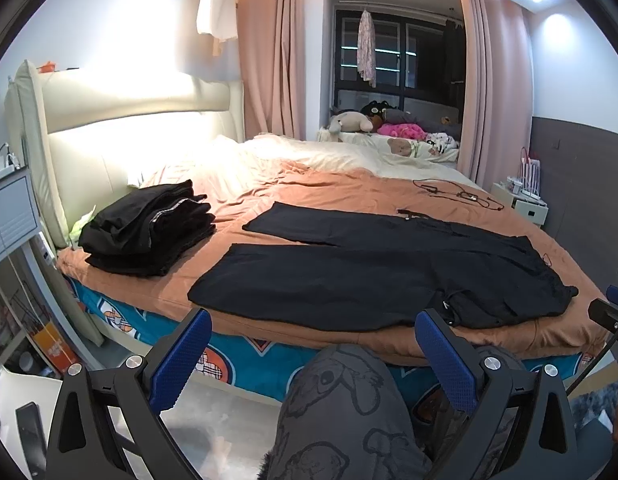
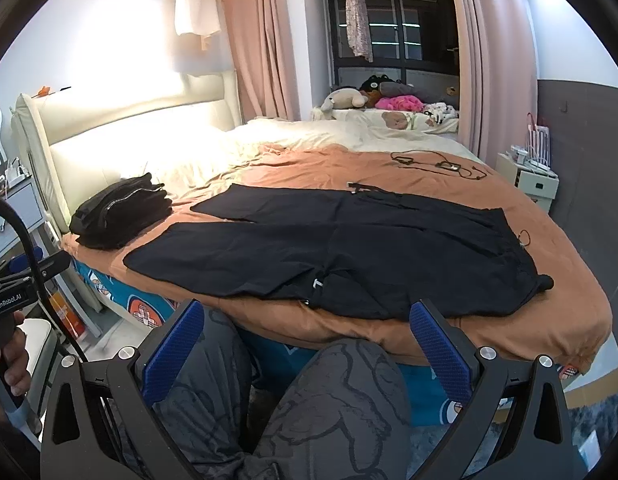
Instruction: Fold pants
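Black pants (image 1: 373,276) (image 2: 341,252) lie spread flat on the orange bed cover, both legs pointing left toward the headboard and the waist at the right. My left gripper (image 1: 313,356) hangs open in front of the bed's near edge, above a person's knee in grey patterned trousers, with nothing between its blue pads (image 1: 181,360). My right gripper (image 2: 305,348) is open too, held short of the bed over the person's knees, empty. Neither gripper touches the pants.
A stack of folded black clothes (image 1: 149,228) (image 2: 121,212) sits on the bed by the cream headboard (image 1: 121,128). Black cables (image 1: 457,194) (image 2: 437,164) lie on the far right of the cover. A white nightstand (image 2: 529,180) stands at the right; stuffed toys (image 2: 373,98) sit beyond the bed.
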The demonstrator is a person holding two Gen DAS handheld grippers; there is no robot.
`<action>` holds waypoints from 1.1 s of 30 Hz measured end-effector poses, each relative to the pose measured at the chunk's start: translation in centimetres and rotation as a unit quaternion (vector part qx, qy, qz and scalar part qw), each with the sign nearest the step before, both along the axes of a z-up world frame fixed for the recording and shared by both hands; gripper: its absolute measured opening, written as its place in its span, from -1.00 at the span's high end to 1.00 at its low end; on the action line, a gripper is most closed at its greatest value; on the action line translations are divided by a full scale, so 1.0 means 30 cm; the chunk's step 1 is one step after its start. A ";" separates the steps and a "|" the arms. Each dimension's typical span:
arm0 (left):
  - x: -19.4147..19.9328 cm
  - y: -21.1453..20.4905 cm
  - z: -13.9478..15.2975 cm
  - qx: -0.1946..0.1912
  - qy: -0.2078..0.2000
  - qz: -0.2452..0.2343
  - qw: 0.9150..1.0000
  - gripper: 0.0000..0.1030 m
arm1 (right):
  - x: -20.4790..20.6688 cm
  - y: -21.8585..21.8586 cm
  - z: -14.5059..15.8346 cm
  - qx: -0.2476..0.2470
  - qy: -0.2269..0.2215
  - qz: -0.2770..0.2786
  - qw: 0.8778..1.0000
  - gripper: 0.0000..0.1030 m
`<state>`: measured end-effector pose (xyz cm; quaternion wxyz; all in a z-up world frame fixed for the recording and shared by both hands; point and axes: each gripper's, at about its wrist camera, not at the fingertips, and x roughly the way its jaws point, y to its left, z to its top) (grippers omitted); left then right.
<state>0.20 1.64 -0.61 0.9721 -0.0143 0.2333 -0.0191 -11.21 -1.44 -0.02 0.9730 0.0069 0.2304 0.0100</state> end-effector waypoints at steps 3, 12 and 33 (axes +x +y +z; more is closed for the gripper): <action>0.021 0.001 0.002 0.005 -0.001 0.000 1.000 -0.99 | 0.011 -0.011 0.005 0.003 0.003 -0.003 1.000 -1.00; 0.133 0.031 -0.019 0.017 0.015 0.016 1.000 -0.99 | 0.060 -0.061 0.009 0.013 0.006 -0.021 1.000 -1.00; 0.432 0.266 -0.235 -0.058 0.098 0.036 0.993 -0.97 | 0.267 -0.248 -0.072 0.059 0.054 -0.118 0.990 -1.00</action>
